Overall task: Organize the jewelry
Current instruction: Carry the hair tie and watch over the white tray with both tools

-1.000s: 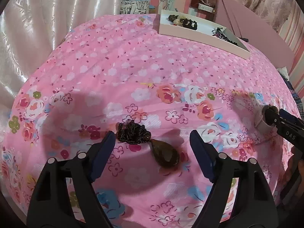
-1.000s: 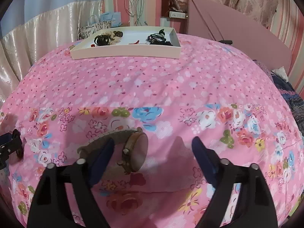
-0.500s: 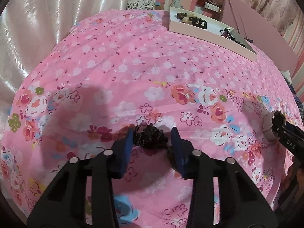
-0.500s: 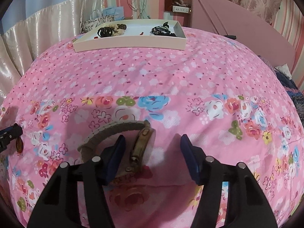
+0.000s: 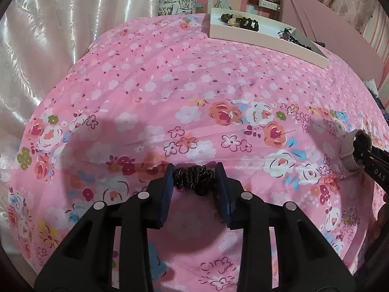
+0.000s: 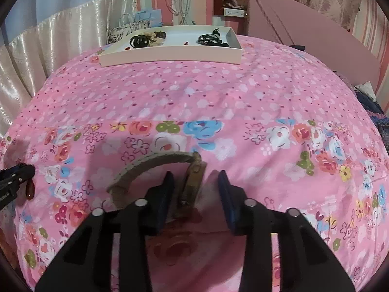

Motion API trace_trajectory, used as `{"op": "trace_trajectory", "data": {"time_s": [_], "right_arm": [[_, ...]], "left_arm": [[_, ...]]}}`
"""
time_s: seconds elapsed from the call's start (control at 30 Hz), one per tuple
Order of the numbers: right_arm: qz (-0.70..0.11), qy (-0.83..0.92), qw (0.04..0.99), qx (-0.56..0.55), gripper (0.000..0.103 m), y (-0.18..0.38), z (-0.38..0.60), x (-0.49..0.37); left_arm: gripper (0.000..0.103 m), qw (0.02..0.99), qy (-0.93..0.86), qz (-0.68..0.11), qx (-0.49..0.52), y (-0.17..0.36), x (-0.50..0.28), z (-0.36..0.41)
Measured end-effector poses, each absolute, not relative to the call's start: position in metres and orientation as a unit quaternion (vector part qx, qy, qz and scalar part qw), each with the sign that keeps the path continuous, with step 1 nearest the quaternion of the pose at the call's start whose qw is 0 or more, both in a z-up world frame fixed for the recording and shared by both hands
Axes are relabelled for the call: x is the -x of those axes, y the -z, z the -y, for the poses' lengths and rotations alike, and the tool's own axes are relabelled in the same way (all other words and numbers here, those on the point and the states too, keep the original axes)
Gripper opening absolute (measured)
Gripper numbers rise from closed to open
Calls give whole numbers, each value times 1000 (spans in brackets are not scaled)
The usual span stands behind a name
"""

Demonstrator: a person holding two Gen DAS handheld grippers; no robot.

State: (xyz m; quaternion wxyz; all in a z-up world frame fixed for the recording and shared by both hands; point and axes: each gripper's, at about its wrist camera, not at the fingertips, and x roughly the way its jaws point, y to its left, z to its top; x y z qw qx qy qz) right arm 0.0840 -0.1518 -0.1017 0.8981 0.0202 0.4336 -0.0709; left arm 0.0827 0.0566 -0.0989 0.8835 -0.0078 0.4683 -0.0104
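Note:
My left gripper [image 5: 194,177] is shut on a dark coiled cord necklace [image 5: 194,178] above the pink flowered bedspread; its amber pendant hangs below, seen in the right wrist view [image 6: 29,189]. My right gripper [image 6: 195,182] is narrowed around a wristwatch [image 6: 192,182] with a brown case and grey-beige strap; the left pad is near it, and a gap shows on the right side. The watch also shows in the left wrist view [image 5: 349,152]. A white jewelry tray [image 6: 170,57] sits at the far end of the bed and holds dark bracelets and cords.
The tray also shows in the left wrist view [image 5: 255,39]. Shiny cream curtains [image 5: 60,36] hang on the left. A pink headboard [image 6: 304,17] stands at the right. A patterned gift bag [image 5: 175,6] stands behind the bed.
My left gripper closed on the coiled cord and lifted it. My right gripper narrowed around the watch, which now stands more on edge.

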Motion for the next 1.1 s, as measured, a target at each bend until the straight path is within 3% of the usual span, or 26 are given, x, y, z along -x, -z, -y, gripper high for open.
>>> {"op": "trace_trajectory", "data": {"time_s": [0.2,1.1], "right_arm": [[-430,65,900,-26,13,101,153,-84],[-387,48,920,-31,13,52,178,-122]], "left_arm": [[29,884,22,-467,15,96,-84,-57],[28,910,82,-406,12,21,-130,-12]]}}
